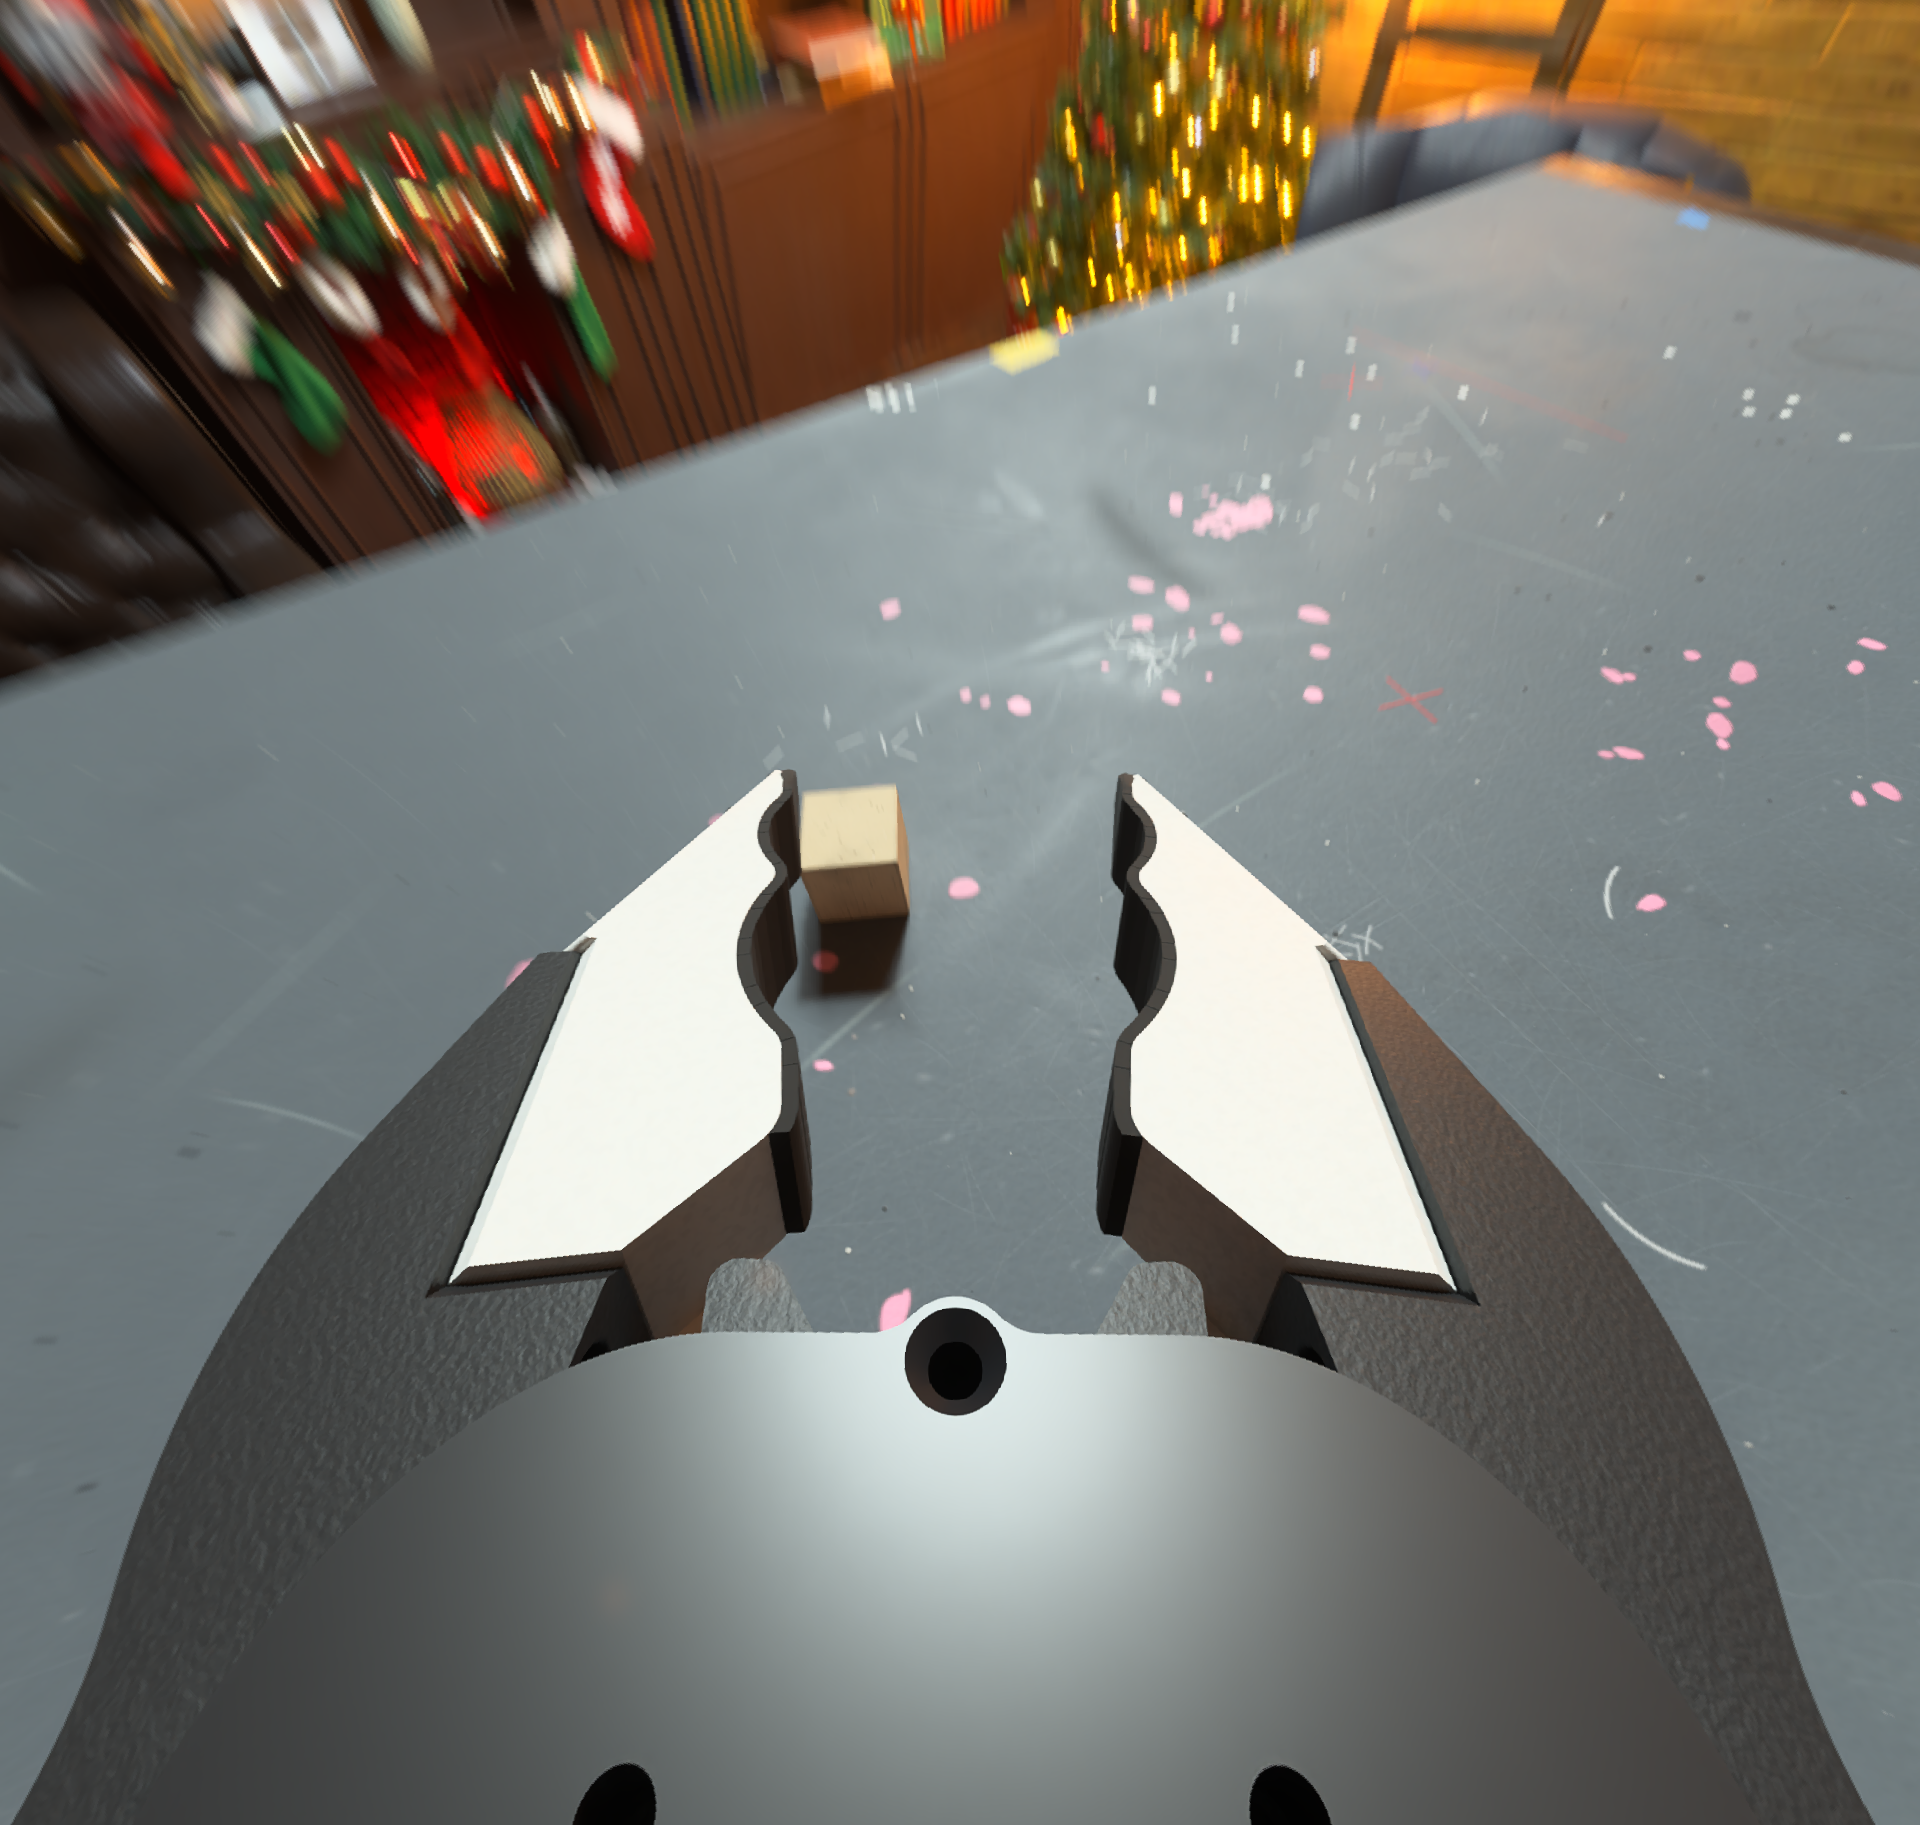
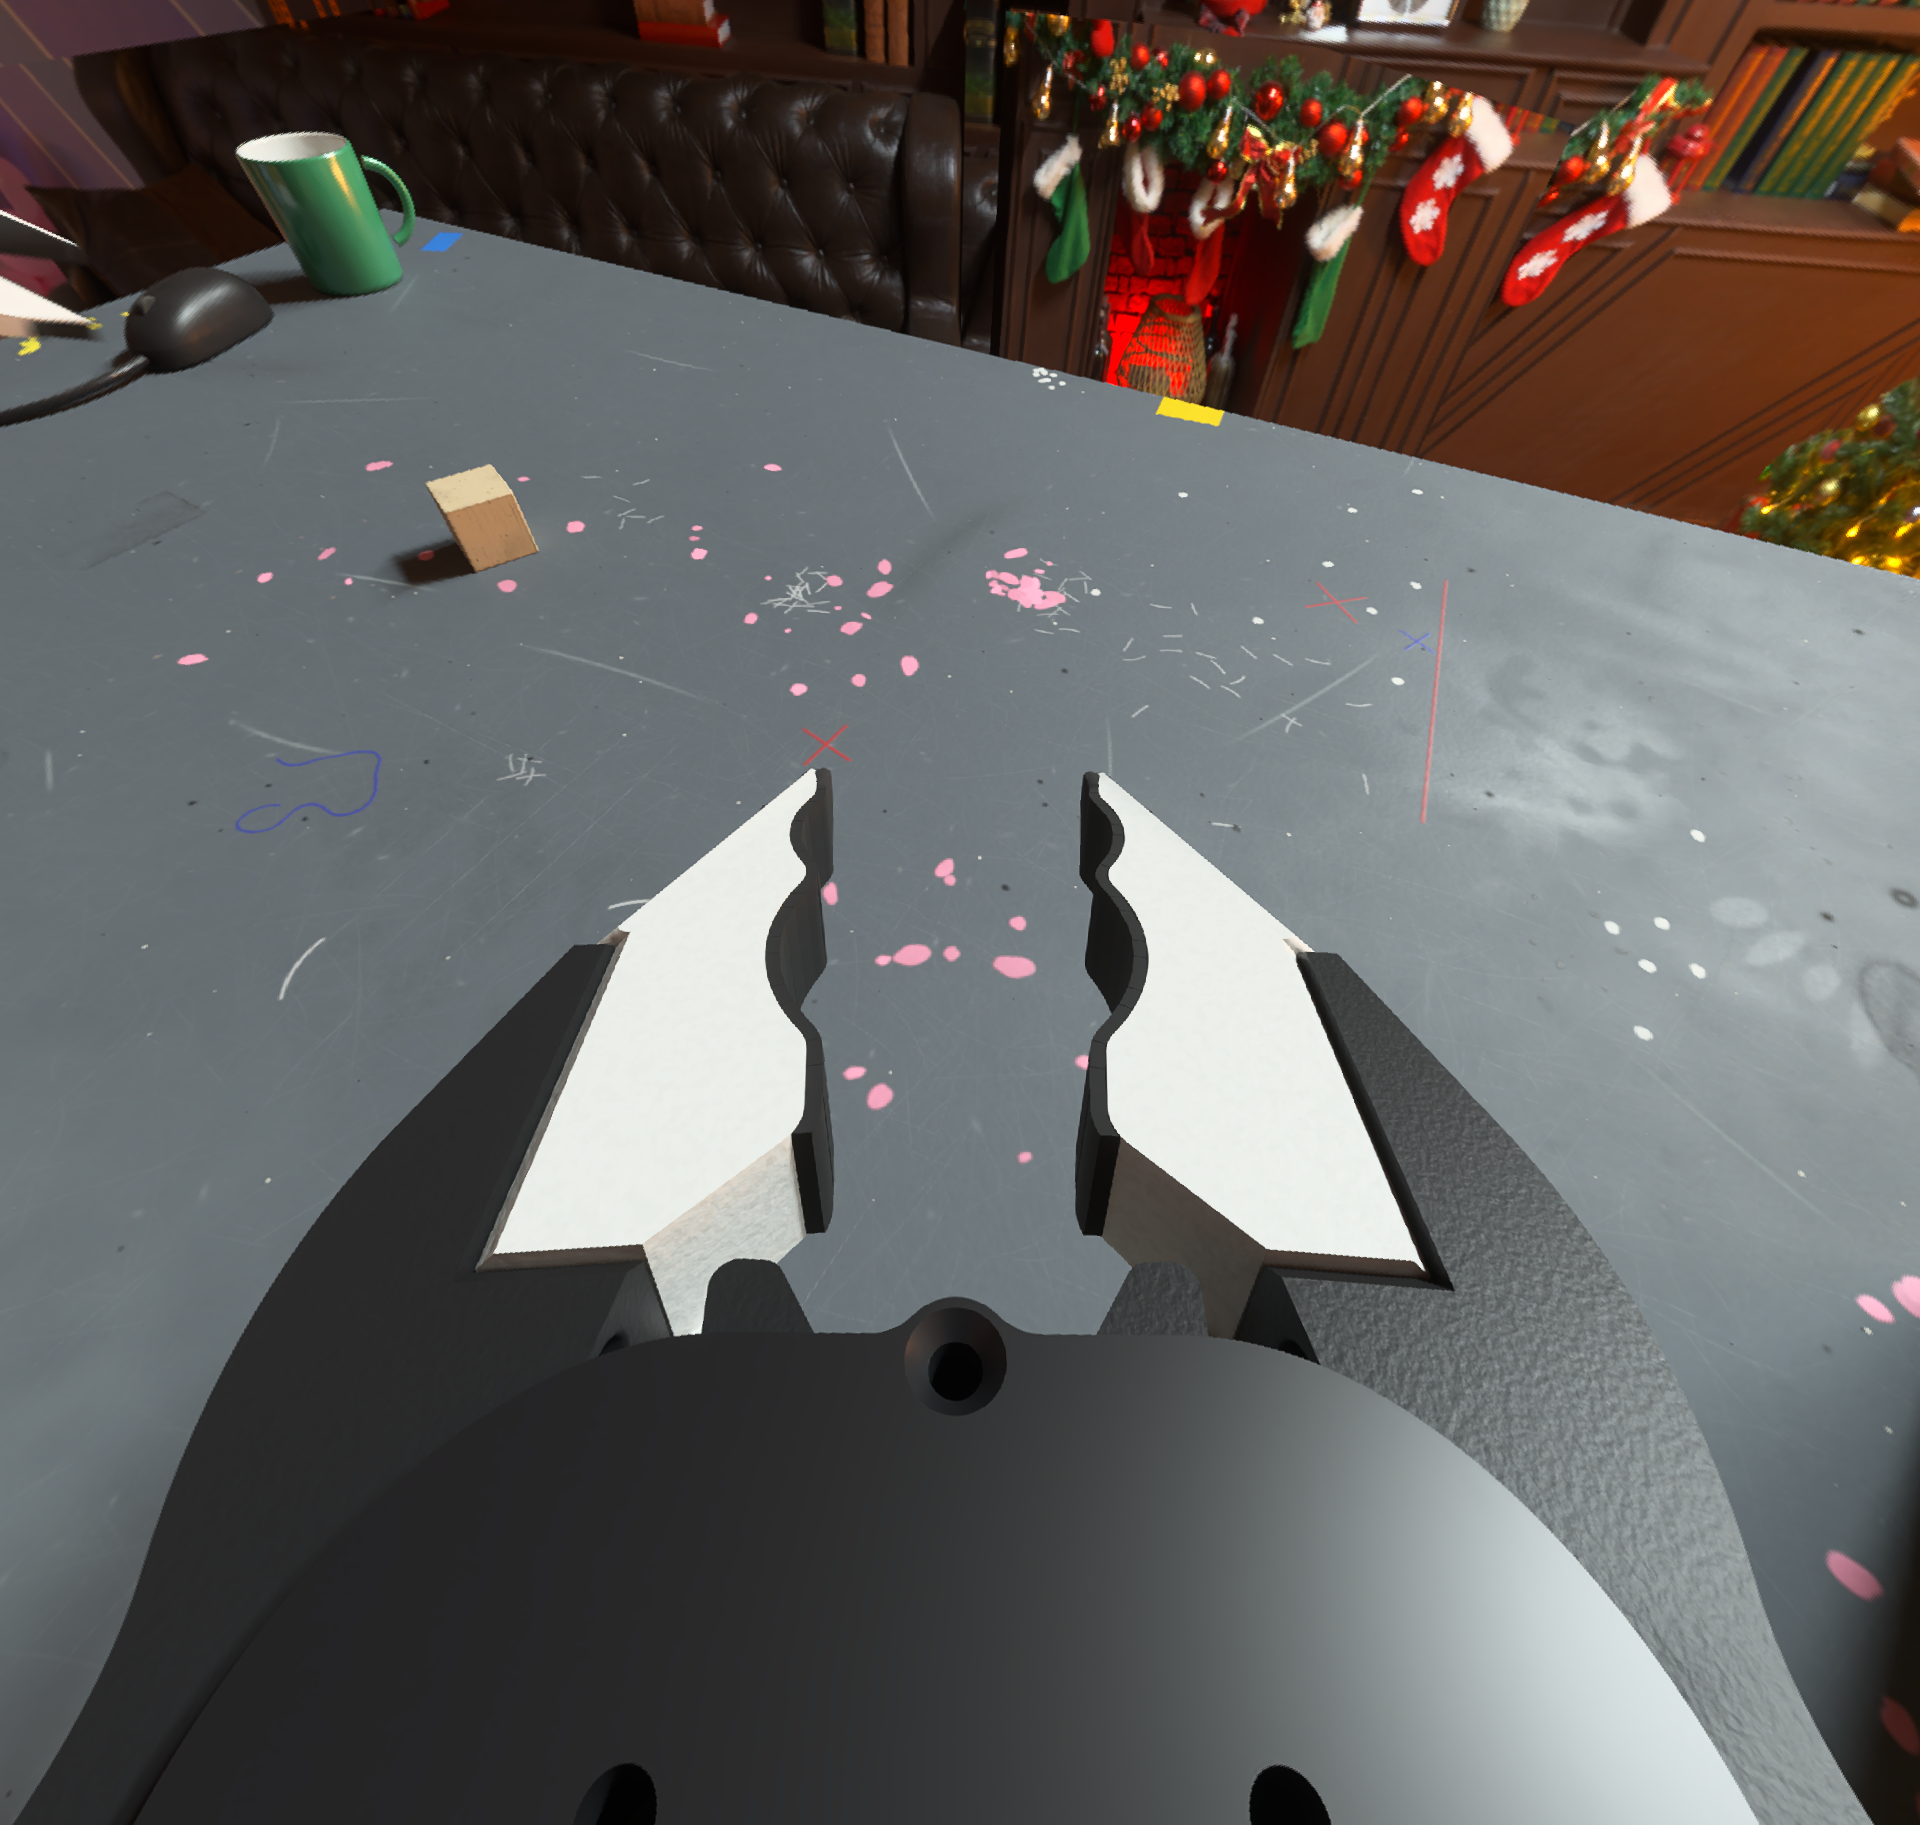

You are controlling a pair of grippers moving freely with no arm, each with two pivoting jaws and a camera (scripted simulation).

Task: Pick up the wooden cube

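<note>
Resting on the grey table [image 1: 416,840], wooden cube [image 1: 852,850] just beyond left gripper [image 1: 951,788], beside its left fingertip, jaws wide apart, gripping nothing.

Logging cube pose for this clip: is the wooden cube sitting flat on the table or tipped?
Tipped. In the right wrist view the wooden cube leans on one lower edge, with a shadow under its raised side on the table.
</note>
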